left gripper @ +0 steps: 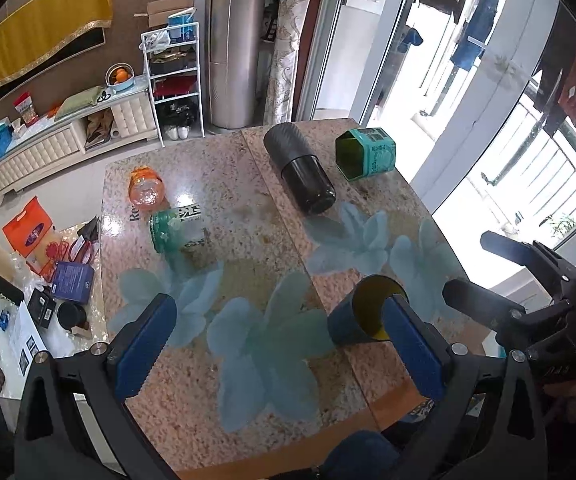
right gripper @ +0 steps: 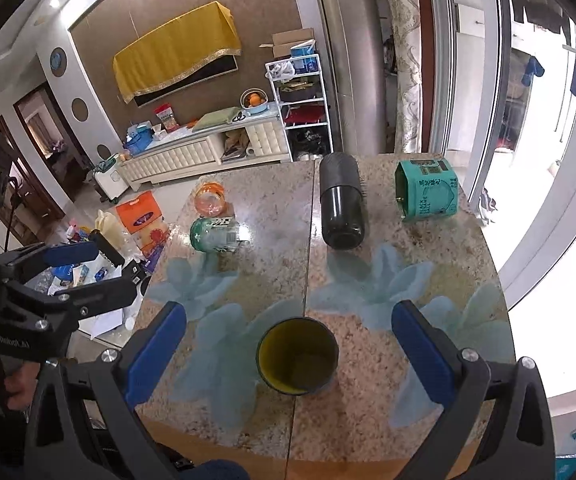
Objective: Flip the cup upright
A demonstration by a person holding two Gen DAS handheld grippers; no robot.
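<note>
A dark blue cup with a yellow-green inside (right gripper: 297, 356) stands upright near the table's front edge, its mouth facing up. In the left wrist view the same cup (left gripper: 362, 316) shows beside the right finger. My right gripper (right gripper: 288, 350) is open, its blue-padded fingers (right gripper: 155, 354) apart on either side of the cup without touching it. My left gripper (left gripper: 279, 344) is open and empty over the table, to the left of the cup. The right gripper's black fingers (left gripper: 504, 256) show at the right edge of the left wrist view.
On the speckled stone table (right gripper: 271, 216) lie a black cylindrical bottle (right gripper: 342, 204), a teal tin (right gripper: 428, 190), a green-capped clear jar (right gripper: 213, 234) and an orange-lidded jar (right gripper: 209, 199). Clutter covers the floor at left. A glass door stands at right.
</note>
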